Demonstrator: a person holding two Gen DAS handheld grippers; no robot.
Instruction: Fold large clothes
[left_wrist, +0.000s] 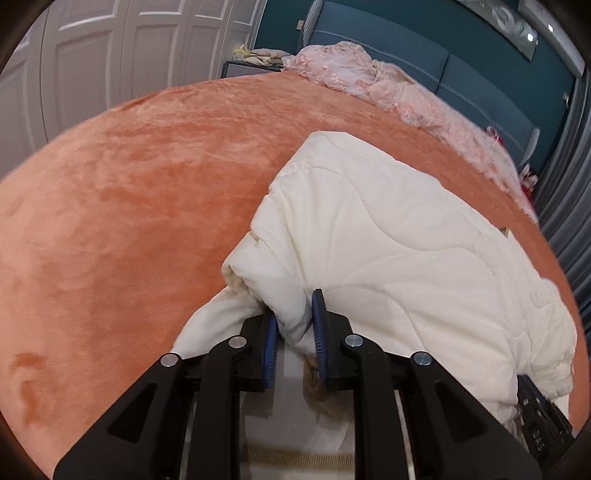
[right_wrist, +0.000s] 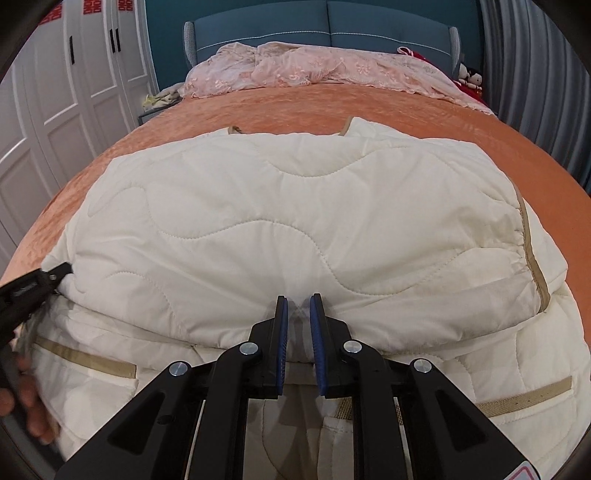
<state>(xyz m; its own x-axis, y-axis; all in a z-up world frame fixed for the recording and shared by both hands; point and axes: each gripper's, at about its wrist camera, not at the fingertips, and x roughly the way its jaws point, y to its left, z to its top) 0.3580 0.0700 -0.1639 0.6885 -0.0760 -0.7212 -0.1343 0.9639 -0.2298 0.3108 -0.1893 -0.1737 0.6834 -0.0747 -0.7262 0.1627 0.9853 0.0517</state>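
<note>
Two black claws with blue pads are seen over a cream quilted padded jacket (right_wrist: 295, 206) spread on a bed covered by an orange plush blanket (left_wrist: 129, 184). The jacket is laid near the foot edge of the bed, its upper part folded over the lower, tan-trimmed pockets showing below the fold. A bunched fold of the jacket's edge is pinched between the pads of the left claw (left_wrist: 294, 325). The right claw (right_wrist: 298, 325) is held just above the folded edge, its jaws slightly parted with nothing clamped between them. Pink lace bedding (right_wrist: 317, 70) is heaped along the head edge, before a blue upholstered headboard (right_wrist: 325, 22).
</note>
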